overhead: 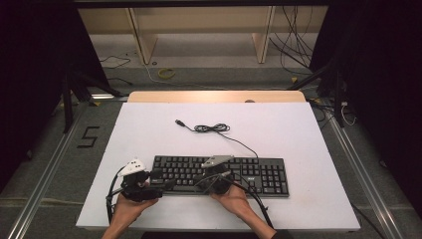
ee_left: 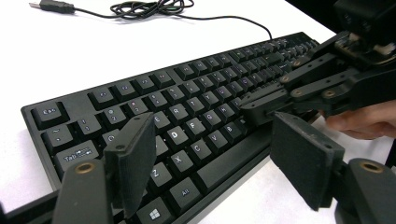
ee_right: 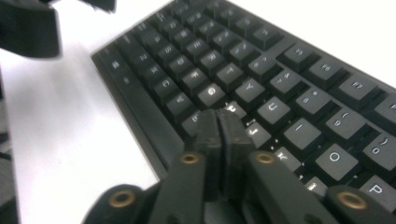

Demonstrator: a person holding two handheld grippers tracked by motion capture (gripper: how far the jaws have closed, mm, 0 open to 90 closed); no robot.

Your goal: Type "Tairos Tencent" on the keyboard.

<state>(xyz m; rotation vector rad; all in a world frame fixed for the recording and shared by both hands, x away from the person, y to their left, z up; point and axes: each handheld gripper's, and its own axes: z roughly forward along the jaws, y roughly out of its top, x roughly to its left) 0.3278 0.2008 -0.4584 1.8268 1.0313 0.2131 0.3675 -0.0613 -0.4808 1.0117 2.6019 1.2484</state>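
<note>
Where white table [overhead: 149, 124] holds keyboard [overhead: 259, 174] — left hand-held gripper [ee_left: 210, 163] wide, right hand-held gripper [ee_right: 218, 126] closed; grey floor.

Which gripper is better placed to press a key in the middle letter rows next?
Right, probably. The right gripper has its jaws shut into one tip directly over the keyboard's letter keys near H and J. The left gripper is open, at the keyboard's left front edge.

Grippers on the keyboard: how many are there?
2. The left gripper, jaws open, sits at the keyboard's left end. The right gripper, jaws shut, rests on its middle keys.
</note>
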